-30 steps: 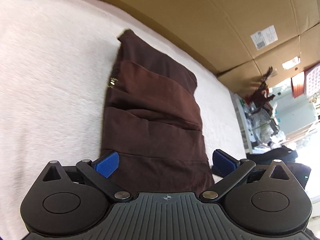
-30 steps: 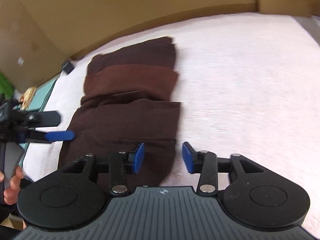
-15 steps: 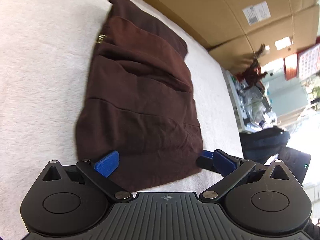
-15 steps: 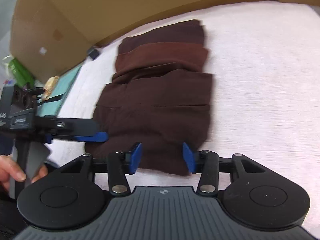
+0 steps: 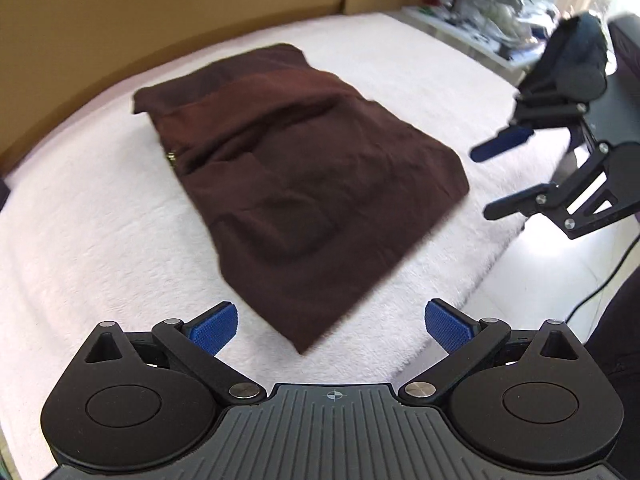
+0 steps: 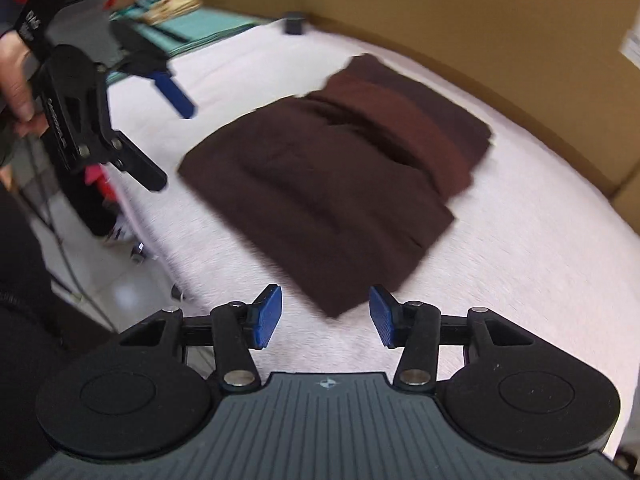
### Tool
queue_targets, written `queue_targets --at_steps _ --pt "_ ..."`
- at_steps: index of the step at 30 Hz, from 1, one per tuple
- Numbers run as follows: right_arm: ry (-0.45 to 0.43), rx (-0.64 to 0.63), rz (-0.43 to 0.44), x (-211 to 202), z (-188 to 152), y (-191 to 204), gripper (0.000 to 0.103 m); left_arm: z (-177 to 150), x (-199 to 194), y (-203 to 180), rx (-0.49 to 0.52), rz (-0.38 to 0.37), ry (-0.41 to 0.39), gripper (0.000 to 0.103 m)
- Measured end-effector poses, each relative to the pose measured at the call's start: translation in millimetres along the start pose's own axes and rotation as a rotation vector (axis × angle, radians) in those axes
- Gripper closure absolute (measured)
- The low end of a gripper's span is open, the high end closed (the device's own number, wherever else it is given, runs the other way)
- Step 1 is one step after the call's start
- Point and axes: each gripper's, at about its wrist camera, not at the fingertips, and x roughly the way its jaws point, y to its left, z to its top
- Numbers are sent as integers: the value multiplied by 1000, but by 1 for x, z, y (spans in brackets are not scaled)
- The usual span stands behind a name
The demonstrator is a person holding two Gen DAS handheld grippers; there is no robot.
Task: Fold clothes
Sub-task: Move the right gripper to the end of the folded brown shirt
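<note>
1. Brown garment (image 5: pixel 304 184): folded into a compact rectangle w/ several overlapping layers, lying flat on the white fleecy cover (image 5: pixel 80 232). Same item in right wrist view (image 6: pixel 332 192); edges blurred in both views.
2. Position: roughly mid-surface, long edge angled to the cardboard wall (image 5: pixel 160 12) behind. Near corner points toward each camera. A small metallic fitting shows at 1 edge of the fold (image 5: pixel 172 157); type not discernible.
3. Left gripper (image 5: pixel 330 328): jaws spread wide, blue pads (image 5: pixel 212 328) well apart. Nothing between them; the garment's near corner sits just ahead of the gap, not touching the pads.
4. Right gripper (image 6: pixel 325 316): jaws partly apart, narrower than the left; they have just closed slightly. Nothing clamped; garment corner lies just beyond the pads (image 6: pixel 267 316), w/ no contact seen.
5. Cross-check: right gripper also visible from left wrist view (image 5: pixel 532 172), off the cover's edge, empty. Left gripper visible from right wrist view (image 6: pixel 132 108), held by a hand (image 6: pixel 16 80), also empty.
6. Surroundings: small dark object (image 6: pixel 294 24) at far edge of cover by the cardboard; teal items (image 6: pixel 200 26) beyond; cluttered shelf (image 5: pixel 492 12) in the distance, blurred.
</note>
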Motion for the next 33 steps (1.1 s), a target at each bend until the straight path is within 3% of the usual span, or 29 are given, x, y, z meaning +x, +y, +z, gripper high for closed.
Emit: queue_targets --at_steps 9,21,29,33 --pt "36 -103 -4 12 9 3 54 9 7 9 -170 24 -12 0" --pt "77 -156 -21 22 13 -2 58 5 19 37 -485 -85 34 0" --pt "101 -324 -55 23 5 14 61 1 24 52 -684 -161 46 0" --pt "118 -388 -75 29 4 20 71 6 27 57 -737 -164 84 0"
